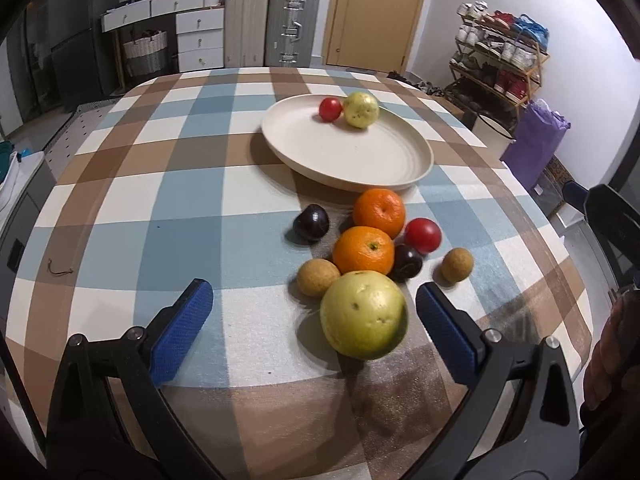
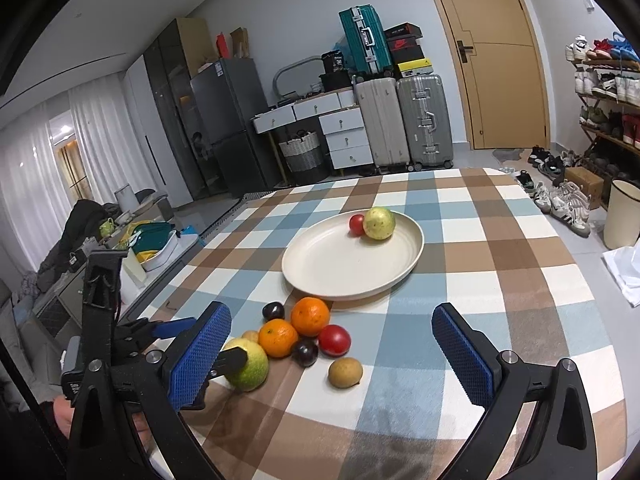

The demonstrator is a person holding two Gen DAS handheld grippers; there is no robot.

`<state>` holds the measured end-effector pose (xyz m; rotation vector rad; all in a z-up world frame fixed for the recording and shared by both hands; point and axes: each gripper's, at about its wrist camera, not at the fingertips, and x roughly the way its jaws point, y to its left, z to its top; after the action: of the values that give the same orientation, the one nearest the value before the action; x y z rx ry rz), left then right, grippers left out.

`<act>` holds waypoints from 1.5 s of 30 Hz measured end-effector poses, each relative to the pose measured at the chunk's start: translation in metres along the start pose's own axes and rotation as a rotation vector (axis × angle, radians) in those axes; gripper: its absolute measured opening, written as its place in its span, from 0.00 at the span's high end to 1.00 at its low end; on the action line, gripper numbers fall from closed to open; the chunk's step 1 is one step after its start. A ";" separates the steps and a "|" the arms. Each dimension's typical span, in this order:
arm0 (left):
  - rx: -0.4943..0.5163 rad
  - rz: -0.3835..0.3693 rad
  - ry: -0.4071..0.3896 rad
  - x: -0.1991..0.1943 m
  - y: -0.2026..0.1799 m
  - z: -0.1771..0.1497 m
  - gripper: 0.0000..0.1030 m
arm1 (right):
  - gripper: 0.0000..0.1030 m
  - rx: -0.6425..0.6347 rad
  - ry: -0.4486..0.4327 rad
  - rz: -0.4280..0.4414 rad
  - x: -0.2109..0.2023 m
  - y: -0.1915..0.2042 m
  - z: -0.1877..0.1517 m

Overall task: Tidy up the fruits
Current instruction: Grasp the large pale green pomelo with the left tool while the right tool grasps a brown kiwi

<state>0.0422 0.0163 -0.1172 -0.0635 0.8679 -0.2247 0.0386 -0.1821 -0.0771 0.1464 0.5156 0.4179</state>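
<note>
Your left tool gapes around the guava, not touching; right tool gapes above checked bench.

Even indoor light, moderately bright, from overhead. Soft shadows pool under the plate and the fruit on the tablecloth. Faint motion blur softens the near guava. Strong fisheye bending: table edges and door curve, black vignette fills the corners. Curtains at the left in the right wrist view glow, slightly overexposed.
</note>
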 end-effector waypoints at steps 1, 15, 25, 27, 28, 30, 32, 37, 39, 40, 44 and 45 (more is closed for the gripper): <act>0.003 -0.005 0.001 0.000 -0.001 0.000 0.03 | 0.01 -0.005 0.003 0.001 0.000 0.001 -0.001; 0.044 -0.155 0.057 0.003 -0.016 -0.010 0.56 | 0.01 -0.013 0.022 0.007 -0.002 0.005 -0.007; 0.043 -0.170 0.022 -0.017 -0.012 -0.013 0.56 | 0.01 0.003 0.033 -0.001 0.000 -0.003 -0.014; 0.040 -0.169 0.016 -0.020 -0.010 -0.013 0.56 | 0.01 0.003 0.045 -0.010 0.002 -0.004 -0.016; 0.037 -0.170 0.012 -0.022 -0.009 -0.013 0.56 | 0.01 0.003 0.050 -0.015 0.003 -0.004 -0.017; 0.034 -0.172 0.007 -0.025 -0.007 -0.013 0.56 | 0.01 0.003 0.061 -0.022 0.005 -0.006 -0.019; 0.031 -0.172 -0.001 -0.028 -0.006 -0.012 0.56 | 0.01 -0.005 0.076 -0.028 0.008 -0.007 -0.021; 0.007 -0.173 -0.011 -0.036 0.001 -0.010 0.56 | 0.01 -0.020 0.116 -0.040 0.019 -0.007 -0.028; -0.001 -0.174 -0.015 -0.038 0.003 -0.009 0.56 | 0.01 -0.021 0.130 -0.037 0.023 -0.008 -0.030; -0.003 -0.172 -0.019 -0.040 0.004 -0.009 0.56 | 0.01 -0.020 0.136 -0.034 0.025 -0.009 -0.031; -0.015 -0.175 -0.025 -0.045 0.008 -0.010 0.56 | 0.01 0.009 0.169 -0.011 0.035 -0.015 -0.037; -0.016 -0.176 -0.025 -0.045 0.009 -0.010 0.56 | 0.01 0.012 0.176 -0.012 0.037 -0.016 -0.037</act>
<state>0.0080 0.0352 -0.0913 -0.1575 0.8401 -0.3806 0.0546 -0.1793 -0.1299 0.1182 0.6916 0.4180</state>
